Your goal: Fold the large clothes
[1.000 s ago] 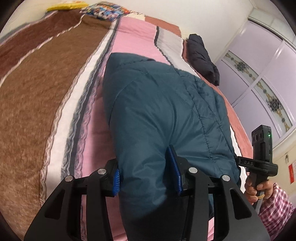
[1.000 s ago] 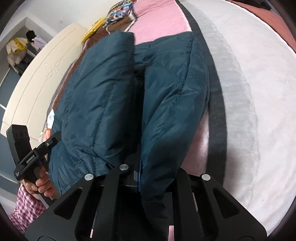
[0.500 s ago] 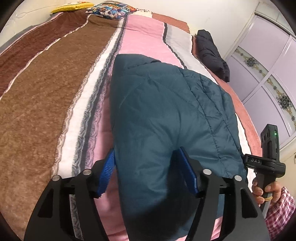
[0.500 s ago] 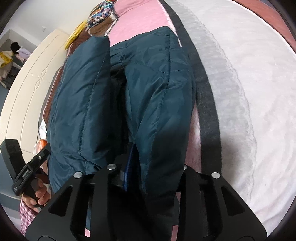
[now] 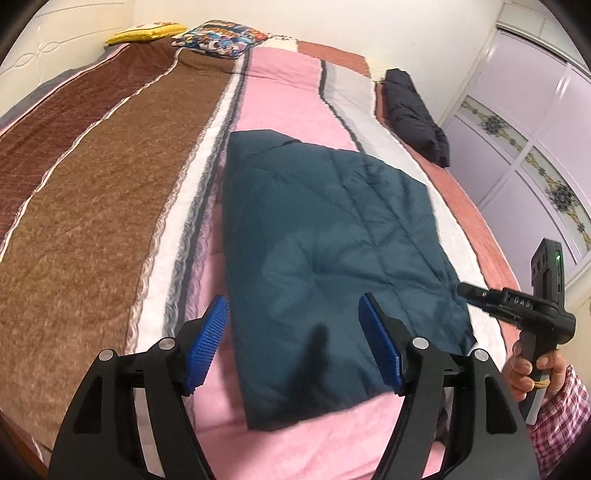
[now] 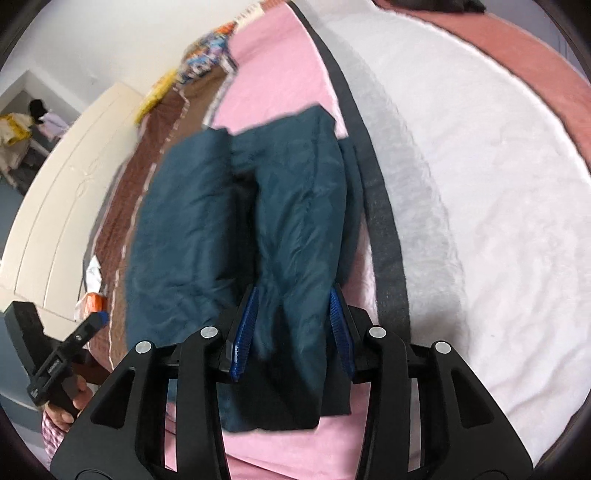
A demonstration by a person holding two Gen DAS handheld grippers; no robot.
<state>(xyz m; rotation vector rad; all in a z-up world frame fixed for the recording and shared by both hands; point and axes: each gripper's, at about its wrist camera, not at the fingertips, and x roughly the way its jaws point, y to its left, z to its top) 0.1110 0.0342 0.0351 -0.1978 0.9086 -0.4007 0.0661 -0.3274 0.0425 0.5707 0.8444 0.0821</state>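
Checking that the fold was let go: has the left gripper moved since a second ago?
Yes. The left gripper has pulled back toward the bed's near edge, jaws just opened, off the teal jacket.

Striped blanket-covered bed [image 5: 110,206], teal jacket [image 5: 325,258], dark bundle [image 5: 413,114], pillows [image 5: 218,33]

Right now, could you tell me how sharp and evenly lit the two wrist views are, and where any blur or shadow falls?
Left wrist view: soft, even room light; the teal jacket is fairly sharp, with a dark shadow on its near end between the left gripper pads; fisheye bends the bed's stripes. Right wrist view: motion blur smears the jacket's left edge and the far pillows; the white blanket is bright, nearly washed out.
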